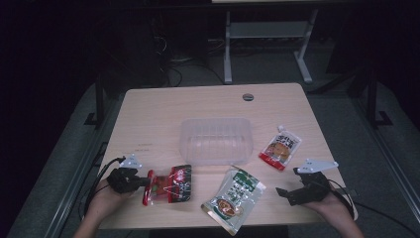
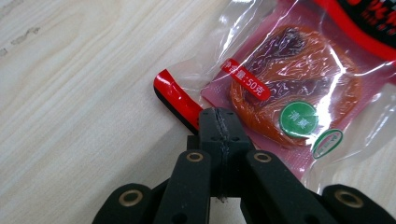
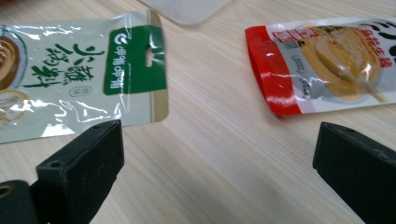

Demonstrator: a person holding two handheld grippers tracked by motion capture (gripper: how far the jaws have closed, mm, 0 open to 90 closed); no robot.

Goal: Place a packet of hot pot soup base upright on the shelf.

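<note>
Red trim and clear film sit pinched between my left fingers: they are pressed together on the near edge of the red snack packet, just beside its red corner. That packet lies flat on the pale wooden surface, stretching away from my fingertips toward the middle. Beyond it and slightly to the side stands the clear plastic tub, apart from the packet, with bare wood between the two.

On the other side my right fingers stand wide apart, gripping nothing, low over open wood. Ahead of one finger lies the green-and-white sauce pouch, its hang-hole end nearest to me and its edge just beyond the fingertip. Ahead of the other lies the red-and-white spouted pouch, its red bottom edge turned toward the gap. Between those two pouches runs a bare lane of wood straight ahead of my open fingers, leading to the tub's corner. My right hand rests close to the near edge of the surface.
</note>
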